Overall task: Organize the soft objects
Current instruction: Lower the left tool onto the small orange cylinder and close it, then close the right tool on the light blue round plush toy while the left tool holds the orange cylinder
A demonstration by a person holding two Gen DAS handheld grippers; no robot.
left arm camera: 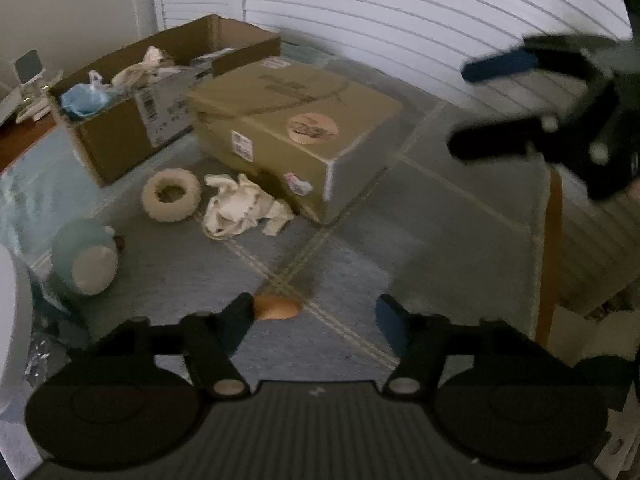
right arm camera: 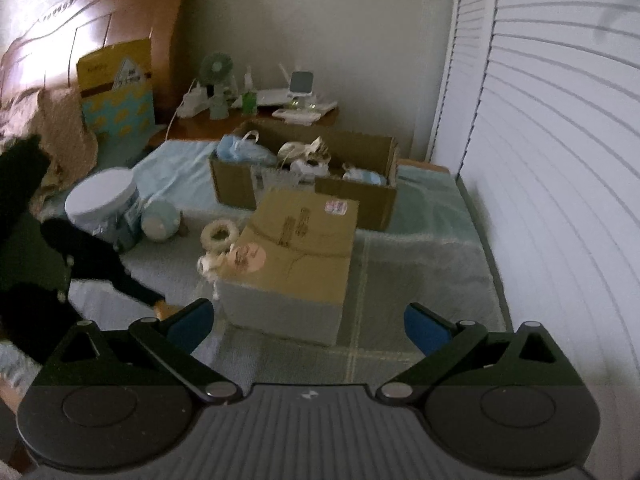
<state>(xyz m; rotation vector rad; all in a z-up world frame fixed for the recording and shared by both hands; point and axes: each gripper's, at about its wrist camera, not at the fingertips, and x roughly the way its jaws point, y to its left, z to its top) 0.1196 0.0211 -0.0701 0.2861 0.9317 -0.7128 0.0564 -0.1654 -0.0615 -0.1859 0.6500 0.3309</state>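
Note:
My left gripper (left arm camera: pixel 314 314) points down at the grey-blue bedspread (left arm camera: pixel 420 216). Its jaws stand partly apart, and a small orange soft object (left arm camera: pixel 277 308) lies between them against the left finger; the right finger is clear of it. Beyond lie a cream ring-shaped plush (left arm camera: pixel 171 196), a crumpled cream soft toy (left arm camera: pixel 240 210) and a round pale blue plush (left arm camera: pixel 86 256). An open cardboard box (left arm camera: pixel 120 136) holds several soft items. My right gripper (right arm camera: pixel 308 322) hovers open with nothing between its fingers, in front of a closed cardboard box (right arm camera: pixel 296 256).
The closed box (left arm camera: pixel 296 136) stands in the middle of the bed next to the open box (right arm camera: pixel 304 184). A white-lidded canister (right arm camera: pixel 106 208) sits at the left. A bedside table (right arm camera: pixel 280 116) with small items is behind. White louvred doors (right arm camera: pixel 540 200) run along the right.

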